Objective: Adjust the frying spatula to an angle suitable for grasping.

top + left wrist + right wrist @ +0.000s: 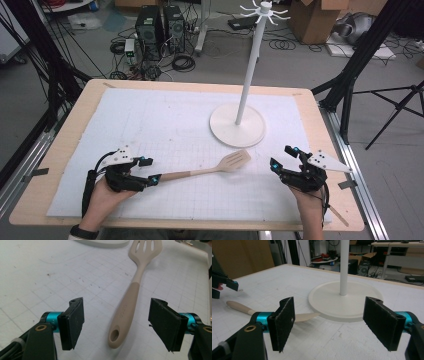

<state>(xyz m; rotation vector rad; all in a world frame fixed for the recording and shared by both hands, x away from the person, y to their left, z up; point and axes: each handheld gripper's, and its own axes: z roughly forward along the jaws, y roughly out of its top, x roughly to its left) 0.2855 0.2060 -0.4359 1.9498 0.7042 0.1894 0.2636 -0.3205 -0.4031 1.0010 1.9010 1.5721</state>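
Observation:
A beige slotted spatula (210, 168) lies flat on the white gridded mat, head toward the stand, handle toward the left. My left gripper (149, 171) is open at the handle's end; in the left gripper view the handle tip (117, 336) lies on the mat between the two black pads, touching neither. My right gripper (283, 157) is open and holds nothing, right of the spatula head. In the right gripper view the spatula (239, 307) runs behind the left pad. A white stand (237, 125) with a round base and tall pole (344, 267) rises behind the spatula.
The mat (170, 120) covers most of the wooden table (90, 92). The stand's top carries white hooks (264, 11). Beyond the table's far edge lie computer towers (160, 30), cables and cardboard boxes (315, 17). Black tripod legs (360, 60) stand at both sides.

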